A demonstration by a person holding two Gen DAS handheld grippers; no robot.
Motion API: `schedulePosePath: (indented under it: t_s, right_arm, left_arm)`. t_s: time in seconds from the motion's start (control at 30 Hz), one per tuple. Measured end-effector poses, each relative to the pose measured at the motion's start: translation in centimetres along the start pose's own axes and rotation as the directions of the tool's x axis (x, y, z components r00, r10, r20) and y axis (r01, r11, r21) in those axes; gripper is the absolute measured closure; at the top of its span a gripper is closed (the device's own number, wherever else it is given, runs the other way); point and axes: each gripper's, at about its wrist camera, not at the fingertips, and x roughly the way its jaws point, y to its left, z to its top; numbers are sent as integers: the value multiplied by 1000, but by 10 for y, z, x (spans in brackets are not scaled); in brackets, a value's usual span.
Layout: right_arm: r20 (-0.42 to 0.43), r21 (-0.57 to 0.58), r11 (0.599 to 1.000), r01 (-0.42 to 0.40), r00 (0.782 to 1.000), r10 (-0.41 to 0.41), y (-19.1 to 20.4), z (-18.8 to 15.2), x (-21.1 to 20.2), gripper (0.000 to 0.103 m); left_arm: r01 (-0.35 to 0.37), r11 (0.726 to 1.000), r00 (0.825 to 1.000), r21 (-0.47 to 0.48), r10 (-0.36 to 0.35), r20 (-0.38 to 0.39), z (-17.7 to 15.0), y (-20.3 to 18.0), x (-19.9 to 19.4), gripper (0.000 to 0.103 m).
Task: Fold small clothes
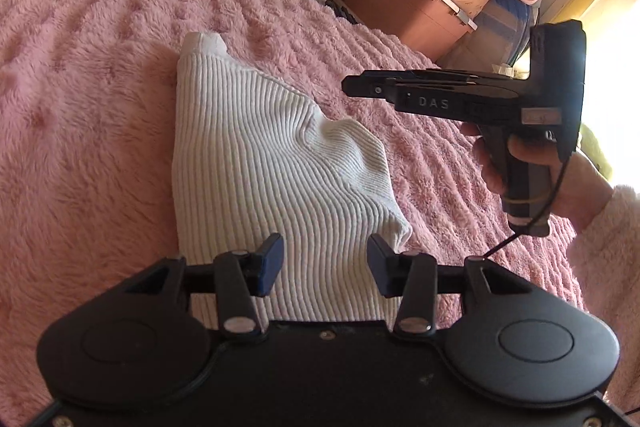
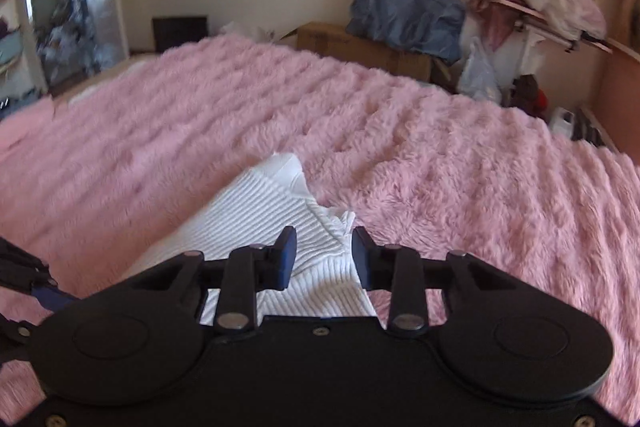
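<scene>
- Now the white garment point(image 1: 272, 163) lies part-folded in the middle of the bed point(image 1: 80, 67), one flap puckered toward the bed's right edge.
- The left gripper point(image 1: 325, 263) hovers open above its near hem, gripping nothing.
- The right gripper point(image 2: 324, 255) is open and empty above the flap.
- Best flatten that pucker before the next fold.
- A cardboard box point(image 2: 360, 47) beyond the far edge carries blue cloth point(image 2: 404, 15); its inside is hidden.

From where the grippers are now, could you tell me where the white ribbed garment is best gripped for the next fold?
Probably the raised, puckered corner of the white ribbed garment, on the side where the right gripper hovers. It stands proud of the pink blanket, so a finger could slip under; elsewhere the cloth lies flat. Come from that side, low.
</scene>
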Motion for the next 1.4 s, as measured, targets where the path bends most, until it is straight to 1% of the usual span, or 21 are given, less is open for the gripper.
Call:
schedulePosePath:
  t_s: [0.07,0.17,0.27,0.4,0.47,0.5,0.57,0.6,0.63,0.73,0.83,0.9,1.0,1.07,1.1,1.2,1.4]
  right_arm:
    - [-43,-27,999,-27,999,26,-4,2,16,72]
    - [-81,-21,999,-30,996,28,-12,0,38,72]
    - [-129,21,998,-55,990,57,-21,-3,61,72]
    - [-149,88,991,-101,982,113,-29,-6,79,72]
    - [-167,110,988,-108,978,126,-31,-7,85,72]
    - [-171,121,986,-115,976,135,-31,-7,87,76]
    - [-172,135,985,-107,977,130,-30,-7,89,80]
    - [-169,145,984,-106,977,130,-30,-7,88,84]
    - [-165,152,982,-108,977,133,-30,-7,87,86]
    - [-159,161,982,-95,980,121,-29,-4,87,89]
    - [-145,167,983,-72,985,97,-28,-2,85,91]
    - [-118,165,984,-62,990,82,-28,1,82,92]
    - [-72,195,980,-46,996,60,-37,10,77,93]
    - [-83,202,978,-43,995,60,-40,12,81,93]
    - [-91,192,981,-28,995,47,-39,11,84,93]
    - [-118,204,979,-18,992,43,-38,2,95,93]
    - [-98,288,957,-28,993,58,-44,-12,103,93]
  left_arm:
    - [14,1000,1000,-8,-14,-8,1,5,5,57]
    - [32,999,999,-18,-32,-11,1,11,8,56]
    - [40,999,999,-20,-40,-15,0,13,9,56]
    - [44,999,999,-8,-44,-21,0,14,13,56]
    - [48,999,999,-4,-48,-21,0,15,14,56]
    - [50,999,999,-5,-50,-21,0,16,14,56]
    - [54,999,998,-9,-54,-19,0,17,16,55]
    - [56,998,998,-13,-56,-18,0,17,16,55]
    - [57,998,998,-13,-57,-18,0,17,16,55]
    - [58,998,998,-9,-58,-17,-2,16,15,55]
    - [51,999,998,-19,-52,-19,-1,15,14,54]
    - [28,999,999,-21,-28,-22,2,11,11,54]
    - [-16,1000,1000,27,17,-25,8,-1,6,54]
    - [-31,999,999,43,32,-33,10,-4,6,54]
    - [-34,998,999,46,36,-37,11,-5,7,54]
    - [-36,999,998,39,38,-46,11,-4,10,54]
    - [-29,999,998,21,30,-47,10,1,13,53]
